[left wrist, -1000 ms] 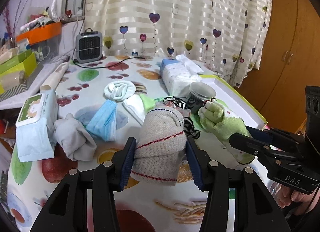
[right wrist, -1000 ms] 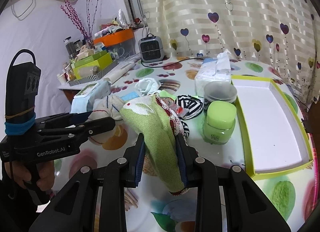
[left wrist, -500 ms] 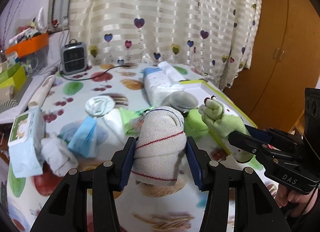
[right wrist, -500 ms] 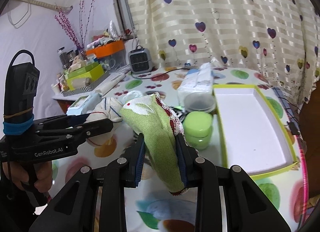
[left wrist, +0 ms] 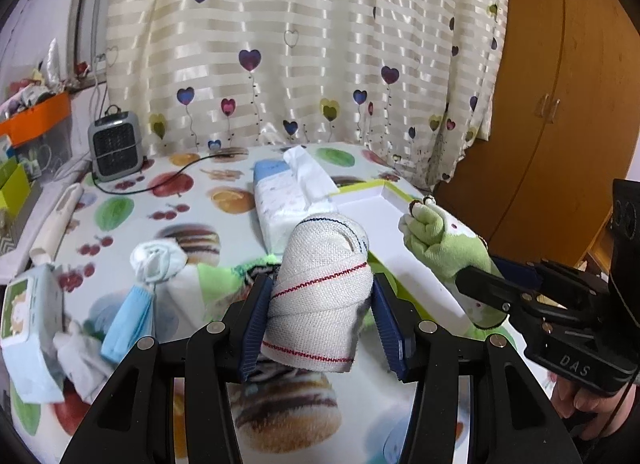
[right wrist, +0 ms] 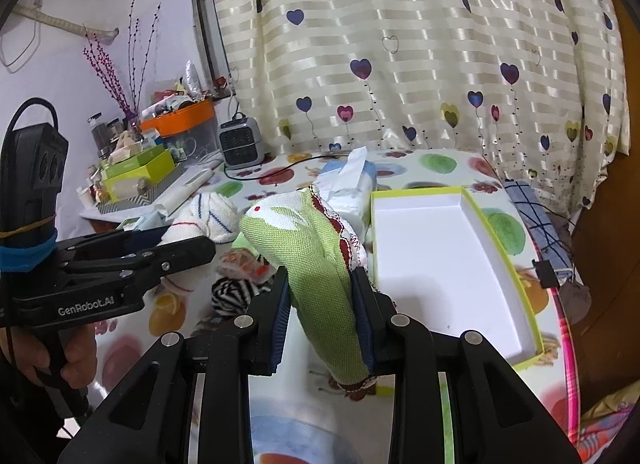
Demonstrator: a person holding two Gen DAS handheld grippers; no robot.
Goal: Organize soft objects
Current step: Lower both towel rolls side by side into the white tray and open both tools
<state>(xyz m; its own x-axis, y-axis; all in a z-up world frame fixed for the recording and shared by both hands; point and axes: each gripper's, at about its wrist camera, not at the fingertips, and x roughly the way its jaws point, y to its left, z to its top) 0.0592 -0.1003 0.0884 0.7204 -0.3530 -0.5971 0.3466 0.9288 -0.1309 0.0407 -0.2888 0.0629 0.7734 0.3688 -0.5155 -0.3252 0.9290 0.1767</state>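
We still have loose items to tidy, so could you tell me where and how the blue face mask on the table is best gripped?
Grip the blue face mask across its pleated middle, coming from above. It lies flat and folded between the wipes pack and the white rolled sock, so its long edges are crowded; a top pinch should gather the thin layers.

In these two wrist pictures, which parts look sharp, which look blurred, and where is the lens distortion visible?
Left wrist view: the rolled white sock with red stripes is sharp, while the fruit-print tablecloth and blue face mask are smeared. Right wrist view: the green rabbit-pattern sock is sharp, the zebra-striped cloth is blurred. Both views bend the heart-print curtain and darken the corners.
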